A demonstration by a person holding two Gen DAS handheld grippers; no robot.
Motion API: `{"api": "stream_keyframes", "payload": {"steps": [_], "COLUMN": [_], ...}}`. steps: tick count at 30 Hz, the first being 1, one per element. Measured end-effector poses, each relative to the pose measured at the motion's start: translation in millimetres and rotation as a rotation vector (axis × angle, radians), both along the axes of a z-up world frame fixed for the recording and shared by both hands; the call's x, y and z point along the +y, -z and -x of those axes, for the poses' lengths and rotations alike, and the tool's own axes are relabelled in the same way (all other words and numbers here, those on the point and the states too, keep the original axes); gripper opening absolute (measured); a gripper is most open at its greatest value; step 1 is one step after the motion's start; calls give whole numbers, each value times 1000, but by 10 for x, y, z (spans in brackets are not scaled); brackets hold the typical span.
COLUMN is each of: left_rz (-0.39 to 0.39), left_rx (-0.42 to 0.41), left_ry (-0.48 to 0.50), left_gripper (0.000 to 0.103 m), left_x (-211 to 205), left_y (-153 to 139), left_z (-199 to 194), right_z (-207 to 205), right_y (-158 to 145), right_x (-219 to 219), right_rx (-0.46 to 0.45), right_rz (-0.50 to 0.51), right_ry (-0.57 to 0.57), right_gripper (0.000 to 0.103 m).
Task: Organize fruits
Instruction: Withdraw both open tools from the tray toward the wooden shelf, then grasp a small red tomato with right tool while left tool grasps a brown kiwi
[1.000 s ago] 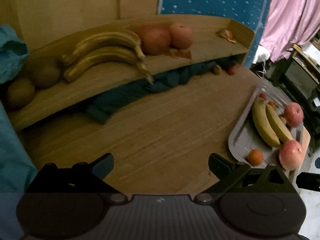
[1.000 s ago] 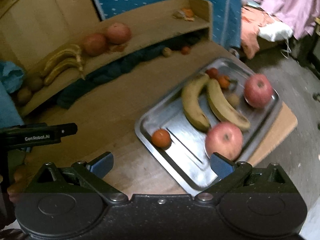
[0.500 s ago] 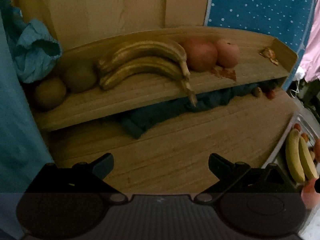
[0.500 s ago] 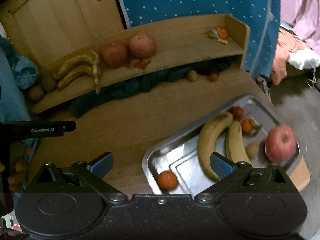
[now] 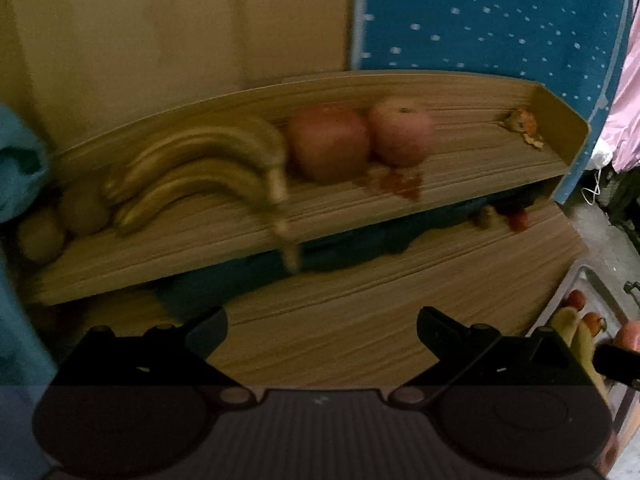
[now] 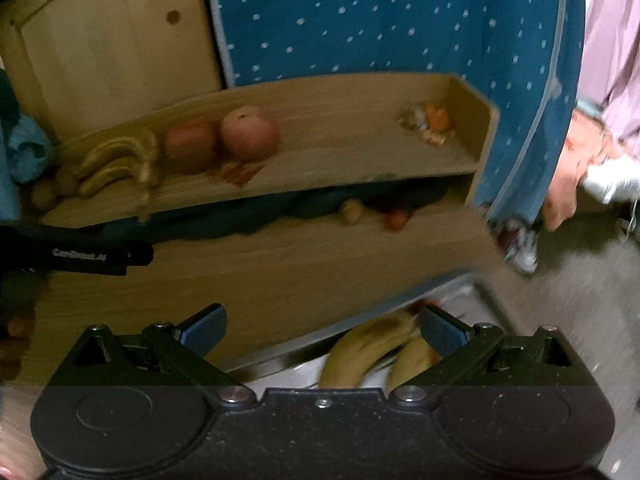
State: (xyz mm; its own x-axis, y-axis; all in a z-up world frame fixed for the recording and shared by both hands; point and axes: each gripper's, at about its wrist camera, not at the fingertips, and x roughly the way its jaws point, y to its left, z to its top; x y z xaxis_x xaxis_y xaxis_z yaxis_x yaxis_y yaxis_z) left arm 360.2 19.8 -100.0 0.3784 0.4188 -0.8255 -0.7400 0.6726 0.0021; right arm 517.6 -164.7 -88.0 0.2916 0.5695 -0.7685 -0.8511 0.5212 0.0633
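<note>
We see a wooden shelf (image 5: 460, 184) carrying two bananas (image 5: 192, 176), two apples (image 5: 328, 148), brown round fruits (image 5: 80, 212) and peel scraps (image 5: 524, 130), above a wooden table (image 5: 360, 320) bearing a metal tray (image 6: 288, 356).

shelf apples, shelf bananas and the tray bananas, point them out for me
apples (image 5: 328, 148): left wrist view, front of the left apple
shelf bananas (image 5: 200, 168): left wrist view, middle of the bunch
tray bananas (image 6: 360, 354): right wrist view, middle of the left banana
</note>
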Motion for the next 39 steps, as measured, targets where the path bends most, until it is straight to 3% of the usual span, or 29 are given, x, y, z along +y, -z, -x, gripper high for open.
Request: {"api": "stream_keyframes", "payload": {"steps": [4,20,28,33,39], "left_rz": [0,-2,23,94,120], "left_rx": [9,38,39,4,-13], "left_ry": [27,57,80,94,116], "left_gripper": [103,103,103,103,103], "left_x": [-64,-78,-41,5,21], "left_y": [44,222,322,419,521], "left_z": [-335,-1319,-1578,-1686,-1821], "right_z": [-257,-1143,-1295,-1405,-1491], "right_y": [77,444,649,777,895], "right_x": [7,154,346,463,566], "right_rx": [-56,-92,-65,-40,-31], "right_rz": [19,72,99,92,85], "right_ry": [-30,-63,-111,-144,-187], "right_gripper": [102,102,102,101,92]}}
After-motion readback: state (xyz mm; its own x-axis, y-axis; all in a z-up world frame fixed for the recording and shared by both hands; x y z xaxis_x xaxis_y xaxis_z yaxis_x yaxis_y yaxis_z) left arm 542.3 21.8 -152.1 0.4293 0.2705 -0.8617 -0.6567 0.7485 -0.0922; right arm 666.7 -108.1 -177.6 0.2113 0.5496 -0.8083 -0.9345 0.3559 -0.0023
